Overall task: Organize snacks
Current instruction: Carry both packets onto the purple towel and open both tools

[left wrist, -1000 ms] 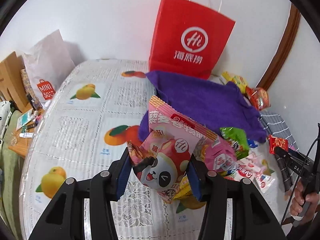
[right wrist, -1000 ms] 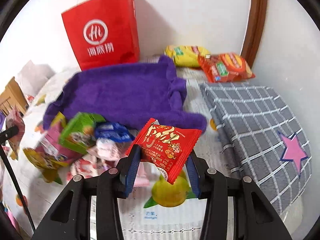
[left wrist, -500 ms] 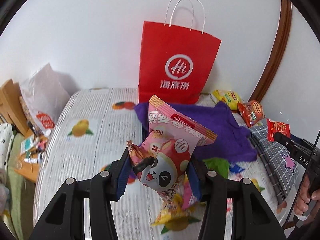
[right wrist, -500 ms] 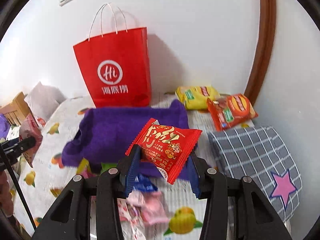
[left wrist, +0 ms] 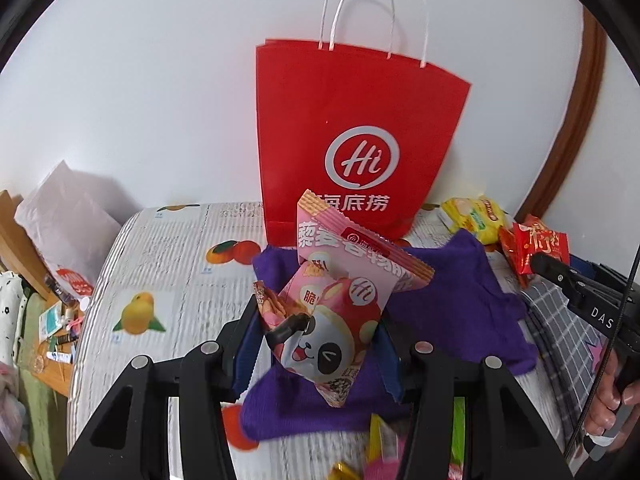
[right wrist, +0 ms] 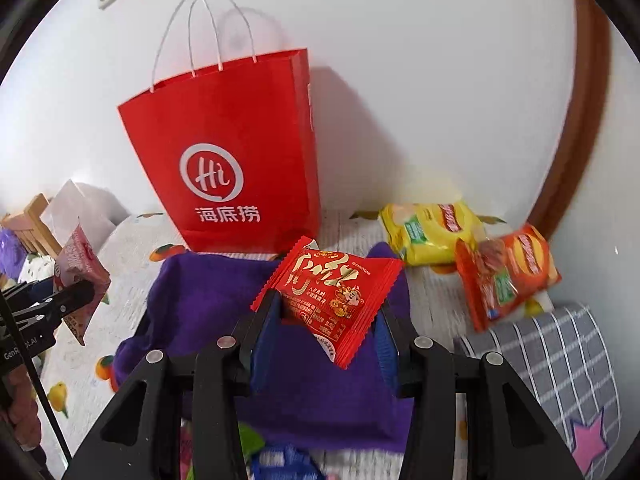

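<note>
My left gripper point(left wrist: 316, 344) is shut on a pink panda snack packet point(left wrist: 340, 312), held in the air over the purple cloth point(left wrist: 460, 300). My right gripper point(right wrist: 326, 332) is shut on a red snack packet point(right wrist: 332, 288), also above the purple cloth point(right wrist: 208, 304). A tall red paper bag point(left wrist: 352, 140) with white handles stands upright against the wall just beyond both grippers, also seen as the red paper bag point(right wrist: 232, 160) in the right wrist view. Each gripper shows at the edge of the other's view, the pink packet point(right wrist: 80, 268) at left and the red packet point(left wrist: 540, 244) at right.
A yellow chip bag point(right wrist: 428, 228) and an orange-red chip bag point(right wrist: 504, 272) lie by the wall at right. A grey checked cushion point(right wrist: 560, 356) lies at lower right. Several loose snacks point(left wrist: 384, 444) lie on the fruit-print sheet point(left wrist: 152, 264) near me. A white bag point(left wrist: 68, 216) and a wooden table sit at left.
Both grippers have risen and moved towards the red paper bag with their packets, which now looms larger. The loose snack pile has slipped below and behind both views.
</note>
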Demonstrator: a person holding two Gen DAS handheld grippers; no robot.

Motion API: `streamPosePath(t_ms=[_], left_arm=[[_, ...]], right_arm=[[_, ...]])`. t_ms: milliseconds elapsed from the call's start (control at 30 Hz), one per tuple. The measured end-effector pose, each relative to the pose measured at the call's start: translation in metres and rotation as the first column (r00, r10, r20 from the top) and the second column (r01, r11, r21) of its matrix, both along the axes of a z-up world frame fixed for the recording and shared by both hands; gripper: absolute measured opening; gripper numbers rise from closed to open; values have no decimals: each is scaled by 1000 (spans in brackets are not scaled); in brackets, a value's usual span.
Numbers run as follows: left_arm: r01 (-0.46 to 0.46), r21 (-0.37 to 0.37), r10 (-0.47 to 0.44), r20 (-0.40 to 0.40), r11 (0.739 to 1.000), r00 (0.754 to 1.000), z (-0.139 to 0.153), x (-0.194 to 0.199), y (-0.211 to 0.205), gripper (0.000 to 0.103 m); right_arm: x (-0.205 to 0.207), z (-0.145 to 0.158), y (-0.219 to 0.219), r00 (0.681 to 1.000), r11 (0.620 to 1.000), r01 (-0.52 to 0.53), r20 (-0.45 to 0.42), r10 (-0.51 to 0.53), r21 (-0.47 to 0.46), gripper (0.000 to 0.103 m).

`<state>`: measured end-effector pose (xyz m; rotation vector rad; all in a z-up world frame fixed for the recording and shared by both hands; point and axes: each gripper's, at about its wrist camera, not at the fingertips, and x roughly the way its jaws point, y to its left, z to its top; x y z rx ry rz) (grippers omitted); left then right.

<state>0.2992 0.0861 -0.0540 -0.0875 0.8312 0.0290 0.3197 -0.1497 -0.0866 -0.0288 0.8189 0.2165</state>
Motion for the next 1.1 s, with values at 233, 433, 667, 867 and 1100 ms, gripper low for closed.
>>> streamPosePath(t_ms=[233, 433, 667, 867, 1100], left_arm=[[-23, -21, 21, -80, 1000, 997, -44, 45, 2, 48], [-30, -50, 22, -137, 998, 990, -71, 66, 0, 48], [-21, -39, 13, -188, 999, 982, -97, 82, 1, 48], [-18, -76, 2, -208, 997, 978, -104, 90, 3, 49], [1, -97, -22, -214, 995, 976, -108, 90, -3, 51]], right_arm=[[45, -39, 15, 997, 997, -45, -73, 40, -67, 45], [69, -72, 19, 987, 995, -72, -152, 61, -69, 45], [81, -96, 16, 973, 990, -99, -216, 76, -102, 45], [93, -113, 8, 952, 994, -84, -301, 61, -64, 45], [95, -120, 13, 939, 991, -112, -333, 84, -67, 56]])
